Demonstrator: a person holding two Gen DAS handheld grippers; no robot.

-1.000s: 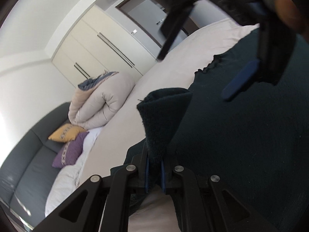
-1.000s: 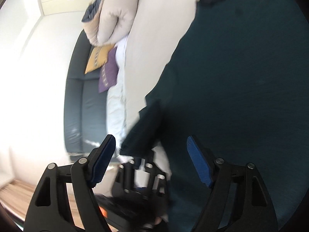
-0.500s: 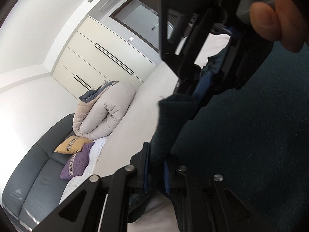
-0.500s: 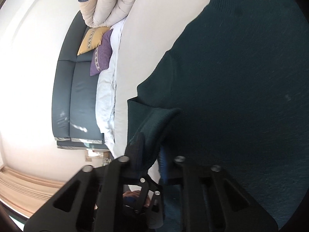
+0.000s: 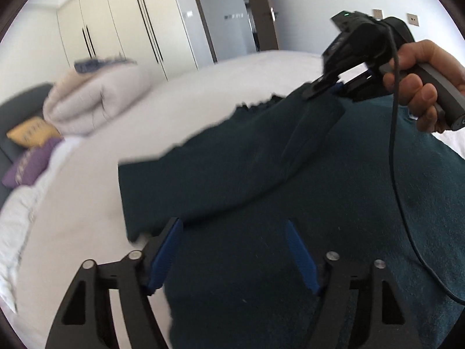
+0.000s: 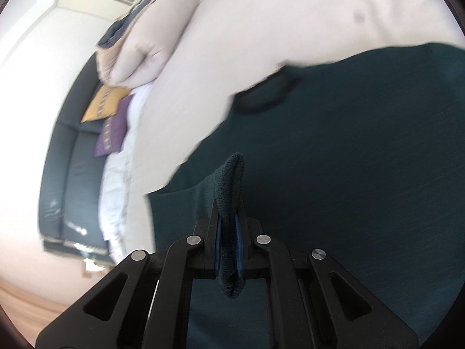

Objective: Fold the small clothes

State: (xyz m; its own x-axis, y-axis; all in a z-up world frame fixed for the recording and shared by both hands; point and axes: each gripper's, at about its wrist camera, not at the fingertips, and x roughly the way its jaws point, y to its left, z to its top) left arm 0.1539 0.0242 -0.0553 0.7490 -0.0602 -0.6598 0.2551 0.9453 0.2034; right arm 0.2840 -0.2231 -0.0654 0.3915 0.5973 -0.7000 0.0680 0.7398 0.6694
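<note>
A dark teal knit sweater lies spread on a pale bed. Its sleeve is lifted and stretched across the body. My left gripper is open and empty, just above the sweater near the sleeve's shoulder end. My right gripper is shut on the sleeve cuff; it also shows in the left wrist view, held by a hand, pinching the cuff above the sweater's far side. The sweater body and its neckline show in the right wrist view.
A rolled beige duvet lies at the far left of the bed. A dark sofa with a yellow cushion and a purple cushion stands beside the bed. Wardrobes and a door stand behind.
My left gripper let go of the sleeve and opened. My right gripper closed on the cuff and carried it up and across the sweater, away from the left gripper.
</note>
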